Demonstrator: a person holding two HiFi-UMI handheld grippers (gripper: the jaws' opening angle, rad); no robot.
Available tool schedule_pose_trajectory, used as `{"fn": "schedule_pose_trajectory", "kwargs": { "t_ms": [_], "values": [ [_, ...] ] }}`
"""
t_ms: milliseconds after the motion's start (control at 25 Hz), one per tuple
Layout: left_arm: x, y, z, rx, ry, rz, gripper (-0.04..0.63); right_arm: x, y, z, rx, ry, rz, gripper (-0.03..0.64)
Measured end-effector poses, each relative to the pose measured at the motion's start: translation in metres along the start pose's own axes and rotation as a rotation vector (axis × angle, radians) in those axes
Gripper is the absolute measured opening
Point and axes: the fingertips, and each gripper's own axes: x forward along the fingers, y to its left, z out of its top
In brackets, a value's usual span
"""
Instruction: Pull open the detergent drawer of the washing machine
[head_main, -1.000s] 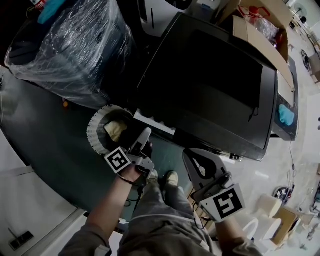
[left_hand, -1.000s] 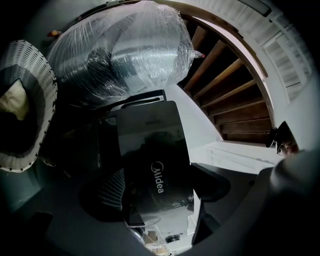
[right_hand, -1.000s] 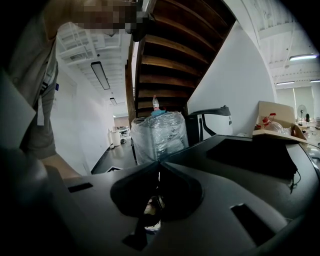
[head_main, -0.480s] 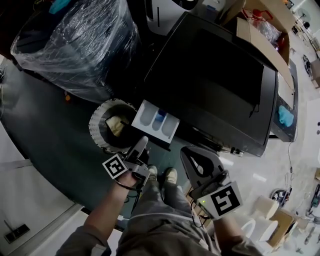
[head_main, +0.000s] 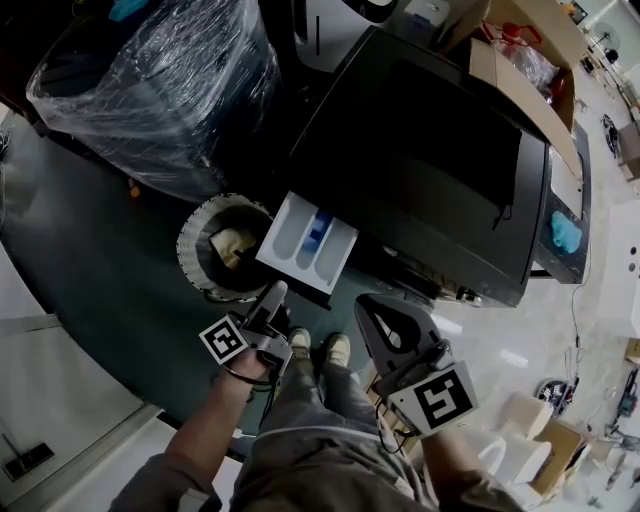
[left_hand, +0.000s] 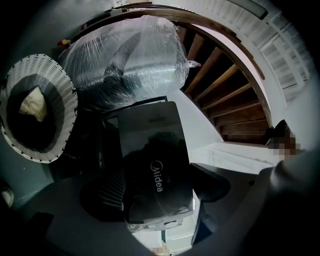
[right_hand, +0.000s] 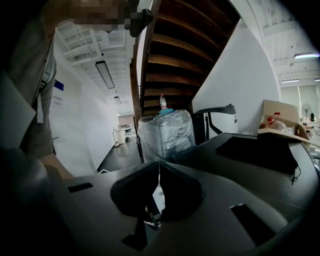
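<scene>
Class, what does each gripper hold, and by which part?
The left gripper holds the detergent drawer by its dark front panel; the right gripper is shut, empty.

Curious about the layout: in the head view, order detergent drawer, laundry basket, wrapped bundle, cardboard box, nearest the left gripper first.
1. Detergent drawer, held by left gripper.
2. Laundry basket, just left.
3. Wrapped bundle, upper left.
4. Cardboard box, top right.
</scene>
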Motion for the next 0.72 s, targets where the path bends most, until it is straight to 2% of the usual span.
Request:
{"fn": "schedule_pose_trajectory", "kwargs": {
  "t_ms": [240, 400, 440, 600, 720],
  "values": [
    [0.001, -0.002, 0.0, 0.005, -0.008, 0.004, 0.426, -0.005, 0.006, -0.004, 0.001, 0.01, 0.007, 0.033],
    [-0.001, -0.002, -0.001, 0.013, -0.001, 0.046, 0.426, -0.008, 0.008, 0.0, -0.006, 0.012, 0.009, 0.034],
    [-0.003, -0.002, 0.0, 0.039, 0.002, 0.075, 0.426, -0.009, 0.007, 0.002, -0.009, 0.011, 0.008, 0.033],
    [-0.013, -0.007, 0.006, 0.241, 0.054, 0.185, 0.425, -0.016, 0.007, 0.017, -0.022, -0.008, 0.009, 0.033],
    [-0.018, -0.017, 0.009, 0.307, 0.074, 0.215, 0.425, -0.021, 0.007, 0.03, -0.036, -0.02, 0.009, 0.033]
  ]
}}
